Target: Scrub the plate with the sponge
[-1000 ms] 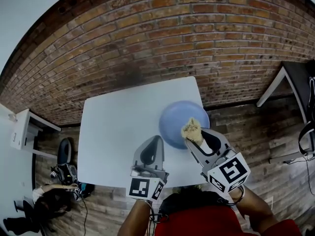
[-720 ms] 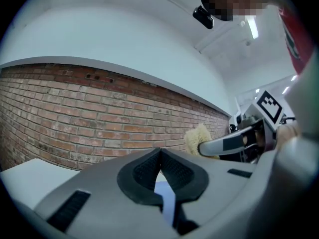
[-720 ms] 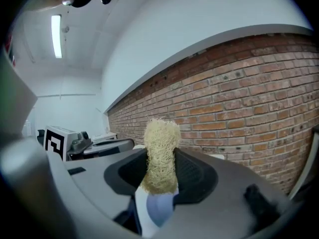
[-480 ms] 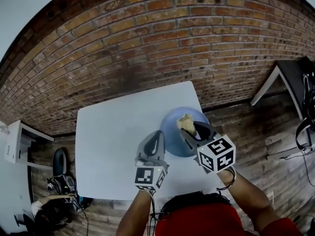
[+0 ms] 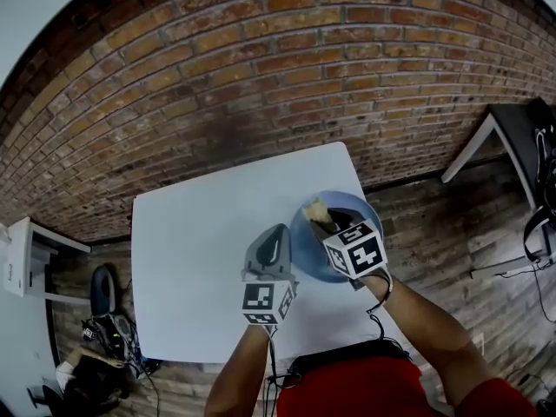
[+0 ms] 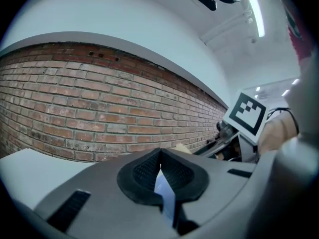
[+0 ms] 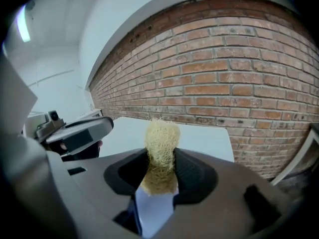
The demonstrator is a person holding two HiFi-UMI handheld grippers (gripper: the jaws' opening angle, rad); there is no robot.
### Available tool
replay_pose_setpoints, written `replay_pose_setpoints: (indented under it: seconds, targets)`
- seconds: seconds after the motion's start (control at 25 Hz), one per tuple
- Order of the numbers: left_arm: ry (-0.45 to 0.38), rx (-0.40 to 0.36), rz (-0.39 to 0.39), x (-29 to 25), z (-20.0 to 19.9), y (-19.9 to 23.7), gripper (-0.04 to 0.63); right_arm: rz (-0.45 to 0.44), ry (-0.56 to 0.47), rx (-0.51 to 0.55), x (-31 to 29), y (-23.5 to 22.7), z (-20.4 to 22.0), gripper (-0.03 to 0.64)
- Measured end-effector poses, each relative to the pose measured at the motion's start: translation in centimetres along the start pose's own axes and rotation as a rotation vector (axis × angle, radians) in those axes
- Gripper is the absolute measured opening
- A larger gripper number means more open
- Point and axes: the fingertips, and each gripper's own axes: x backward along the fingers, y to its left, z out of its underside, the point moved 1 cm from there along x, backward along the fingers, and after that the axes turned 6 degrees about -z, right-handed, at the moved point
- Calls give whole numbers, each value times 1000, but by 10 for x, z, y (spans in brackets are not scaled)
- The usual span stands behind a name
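R gripper (image 7: 160,169) jaws clamp frayed yellow fibre sponge (image 7: 161,139); press lightly, small circles on round blue plate (image 5: 306,252). L gripper (image 6: 159,169) jaws together.

The plate (image 5: 304,243) is round and pale blue. It lies flat on the white table (image 5: 200,259), up toward the far right corner and close to the right edge. The sponge (image 7: 160,133) is a pale yellow wad of coarse fibres, pinched between the jaws of the right tool (image 7: 160,159), with its frayed top poking out past the pads. It sits over the plate's far left part, though I can't tell whether it touches the blue surface.
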Motion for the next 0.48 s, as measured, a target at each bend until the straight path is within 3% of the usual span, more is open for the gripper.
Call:
replay_pose_setpoints:
  seconds: [0.48]
  targets:
    - [56, 19, -9, -16, 26, 23, 12, -33, 201, -6, -72, -3, 29, 161]
